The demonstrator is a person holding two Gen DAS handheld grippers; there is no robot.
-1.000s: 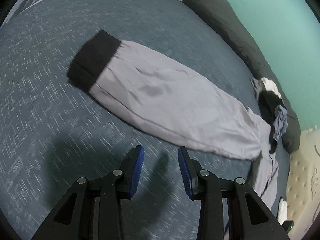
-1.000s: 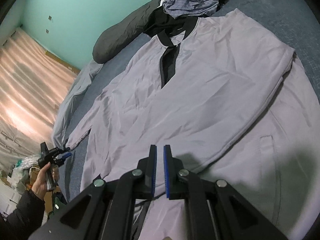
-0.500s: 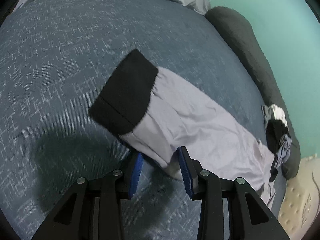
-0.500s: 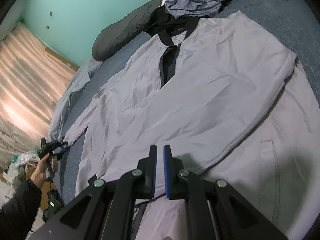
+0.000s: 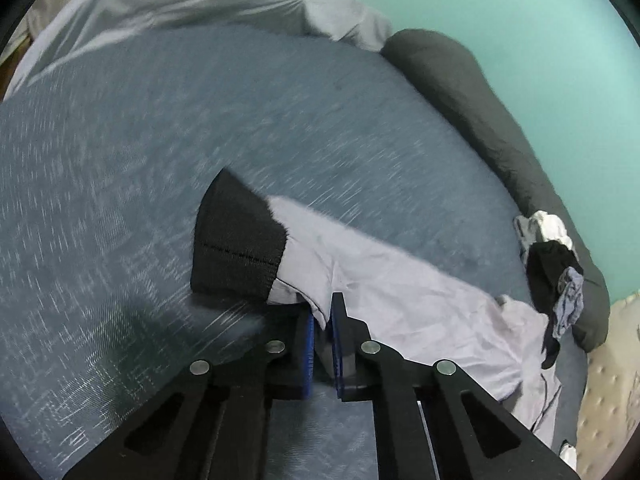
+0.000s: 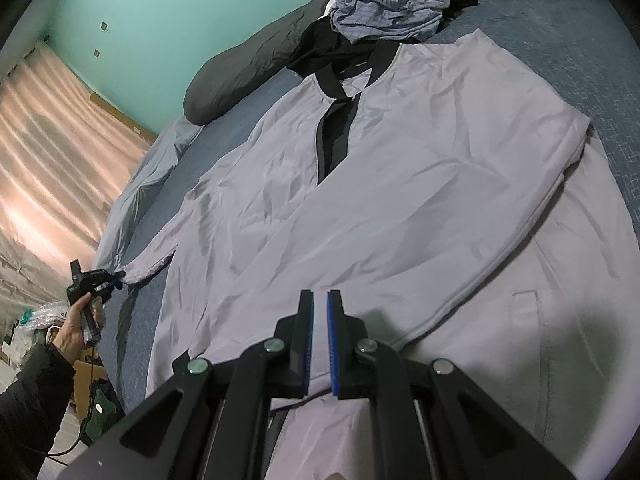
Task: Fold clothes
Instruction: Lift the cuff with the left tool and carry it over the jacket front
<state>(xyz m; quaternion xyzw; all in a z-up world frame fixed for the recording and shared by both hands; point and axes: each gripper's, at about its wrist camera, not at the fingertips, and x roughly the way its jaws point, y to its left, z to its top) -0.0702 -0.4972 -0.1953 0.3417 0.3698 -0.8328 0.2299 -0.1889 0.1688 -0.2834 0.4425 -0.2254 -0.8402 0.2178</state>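
A lavender jacket (image 6: pixel 400 200) with a black collar lies spread front-up on the blue bedcover (image 5: pixel 120 160). Its long sleeve (image 5: pixel 400 280) ends in a black knit cuff (image 5: pixel 236 240). My left gripper (image 5: pixel 322 316) is closing its jaws on the sleeve's edge just behind the cuff. The cloth is pinched between the blue pads and raised a little off the bed. In the right wrist view the same left gripper (image 6: pixel 94 280), held in a person's hand (image 6: pixel 76 328), grips the sleeve end (image 6: pixel 148 268). My right gripper (image 6: pixel 320 308) hovers shut over the jacket's lower front, with nothing visibly between its pads.
A long dark bolster (image 5: pixel 500 120) runs along the teal wall. A heap of other clothes (image 6: pixel 388 4) sits beside the jacket's collar. A grey sheet (image 5: pixel 180 0) lies bunched at the bed's far end. Pinkish curtains (image 6: pixel 52 140) and floor clutter lie beyond the bed's left side.
My left gripper came up to the sleeve near the cuff, its open jaws closed on the fabric edge, and the cuff end lifted. The right gripper stayed put.
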